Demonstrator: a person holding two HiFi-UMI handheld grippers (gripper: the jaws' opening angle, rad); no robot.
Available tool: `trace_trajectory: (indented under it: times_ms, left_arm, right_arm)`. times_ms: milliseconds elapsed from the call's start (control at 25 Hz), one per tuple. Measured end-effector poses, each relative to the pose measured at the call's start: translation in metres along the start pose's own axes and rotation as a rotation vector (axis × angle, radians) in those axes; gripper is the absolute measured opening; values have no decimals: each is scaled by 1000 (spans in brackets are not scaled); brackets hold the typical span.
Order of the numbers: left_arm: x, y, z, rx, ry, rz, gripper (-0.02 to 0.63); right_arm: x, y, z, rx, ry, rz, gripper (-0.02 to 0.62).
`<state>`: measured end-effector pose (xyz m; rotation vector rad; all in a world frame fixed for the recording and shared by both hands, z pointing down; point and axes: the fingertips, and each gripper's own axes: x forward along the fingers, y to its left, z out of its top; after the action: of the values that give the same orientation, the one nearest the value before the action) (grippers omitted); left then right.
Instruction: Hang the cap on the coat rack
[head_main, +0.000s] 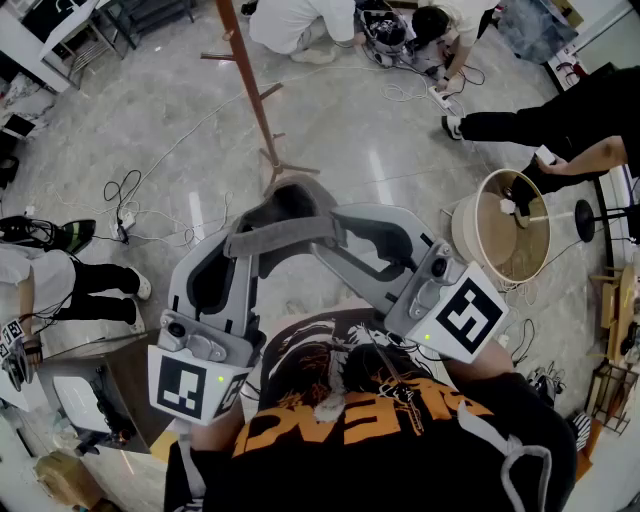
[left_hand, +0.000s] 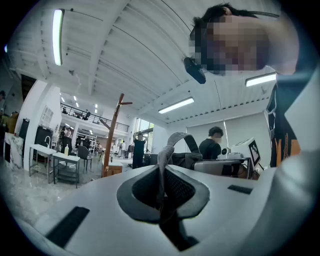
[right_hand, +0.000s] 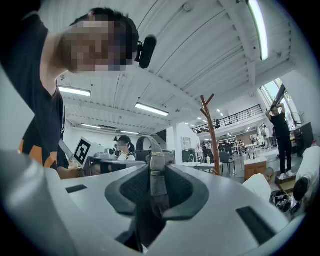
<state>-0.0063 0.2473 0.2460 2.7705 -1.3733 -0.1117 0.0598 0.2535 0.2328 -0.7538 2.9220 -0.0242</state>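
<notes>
2 grippers are seen in the head view sharing 1 grey cap (head_main: 292, 205), which is held in the air between them. The left gripper (head_main: 240, 245) is clamped on its near-left edge and the right gripper (head_main: 328, 243) on its near-right side. The coat rack (head_main: 252, 85) stands straight ahead, beyond the cap. Its brown pole runs up out of frame with 2 short pegs shown on it, and its foot is seen just past the cap. Both grippers are judged about equally near to it, so the cap would have to be carried forward and up. A round lampshade (head_main: 498, 232) is set off to the right, cables (head_main: 124, 215) are strewn at the left, and people (head_main: 300, 20) are crouched behind the rack. Nothing is placed between cap and pole.

In the left gripper view the jaws are shown almost fully closed, pinching a thin fold of the cap (left_hand: 165, 165). The coat rack (left_hand: 112, 140) is seen left of centre and well apart, with a peg near its top.

In the right gripper view the jaws are closed partway on the cap's back strap (right_hand: 156, 175), its buckle lying just above the pads. The coat rack (right_hand: 213, 140) appears right of centre, well apart, forked at the top. A peg higher than the cap's present level is judged to be needed.
</notes>
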Motion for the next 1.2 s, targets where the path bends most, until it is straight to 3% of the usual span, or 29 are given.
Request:
trace_trajectory:
  times_ms: [440, 720, 1200]
  left_arm:
    - [-2, -11, -2, -4, 9, -13, 32]
    - [0, -13, -5, -11, 14, -3, 32]
    - [33, -47, 5, 16, 15, 54, 32]
  right_arm:
    - [-11, 4, -1, -4, 16, -8, 100]
    - [-17, 0, 2, 76, -27, 17, 95]
    - [-50, -32, 12, 34, 0, 25, 94]
